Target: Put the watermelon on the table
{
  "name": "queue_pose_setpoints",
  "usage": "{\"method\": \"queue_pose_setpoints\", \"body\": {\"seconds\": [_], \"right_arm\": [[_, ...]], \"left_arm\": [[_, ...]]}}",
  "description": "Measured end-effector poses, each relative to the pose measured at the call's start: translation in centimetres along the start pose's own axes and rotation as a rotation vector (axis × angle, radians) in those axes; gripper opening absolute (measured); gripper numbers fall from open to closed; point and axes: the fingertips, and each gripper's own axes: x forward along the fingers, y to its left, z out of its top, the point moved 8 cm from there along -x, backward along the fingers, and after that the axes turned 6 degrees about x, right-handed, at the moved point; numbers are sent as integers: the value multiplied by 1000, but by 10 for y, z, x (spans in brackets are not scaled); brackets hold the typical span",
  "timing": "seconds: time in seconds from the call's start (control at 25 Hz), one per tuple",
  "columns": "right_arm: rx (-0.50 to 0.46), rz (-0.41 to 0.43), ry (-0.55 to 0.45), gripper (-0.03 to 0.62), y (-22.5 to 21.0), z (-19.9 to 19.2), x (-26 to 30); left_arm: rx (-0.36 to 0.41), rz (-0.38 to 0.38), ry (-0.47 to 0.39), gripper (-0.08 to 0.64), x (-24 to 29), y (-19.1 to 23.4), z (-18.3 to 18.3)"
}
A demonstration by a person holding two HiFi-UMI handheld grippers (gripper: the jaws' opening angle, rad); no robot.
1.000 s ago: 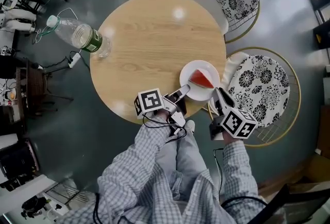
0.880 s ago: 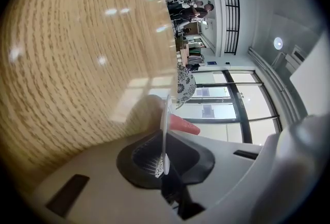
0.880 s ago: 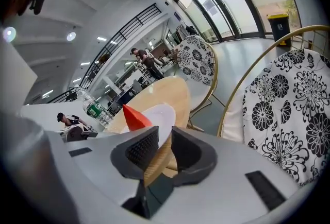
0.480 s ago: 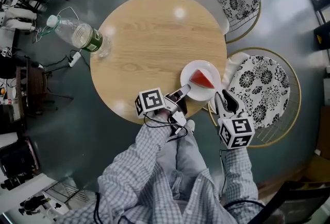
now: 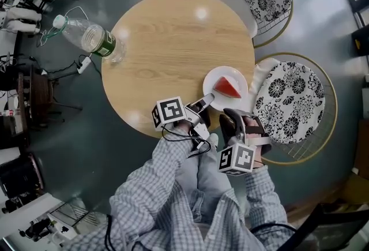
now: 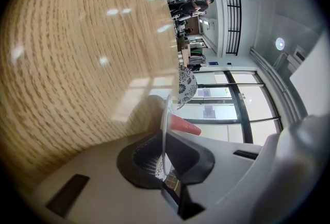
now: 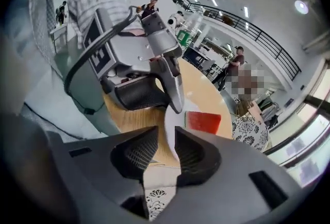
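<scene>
Head view looks steeply down on the table (image 5: 167, 42). Both gripper views (very near) share the five-o'clock plate (image 5: 226, 71).

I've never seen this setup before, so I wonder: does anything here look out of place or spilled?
Nothing looks spilled or broken. One thing stands out: the round white plate with the red watermelon wedge sits right at the near edge of the round wooden table, its rim pinched by the left tool.

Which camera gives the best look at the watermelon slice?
The head view: the whole watermelon slice shows from above on its white plate. The left gripper view catches only a red tip past the plate's rim; the right gripper view shows it side-on.
</scene>
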Motion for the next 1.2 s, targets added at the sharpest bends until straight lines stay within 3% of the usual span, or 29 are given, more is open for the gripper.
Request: {"method": "queue_pose_setpoints", "body": {"seconds": [0.16,0.2,0.44,0.6,0.84,1.2], "right_arm": [[-109,-43,59,76,1,1,11],[-117,-42,67,49,1,1,11],[-79,-24,85,48,0,2,9],[-60,-27,91,48,-2,2,10],[-45,-23,94,48,-1,3,12],[-20,-23,123,48,-4,3,13]], "left_arm": [[4,0,1,24,0,0,0],[7,0,3,25,1,0,0],[16,-15,17,25,0,-3,0],[68,-30,35,29,1,-11,2],[97,-75,36,149,0,-19,4],[109,-79,83,207,-5,-23,0]]}}
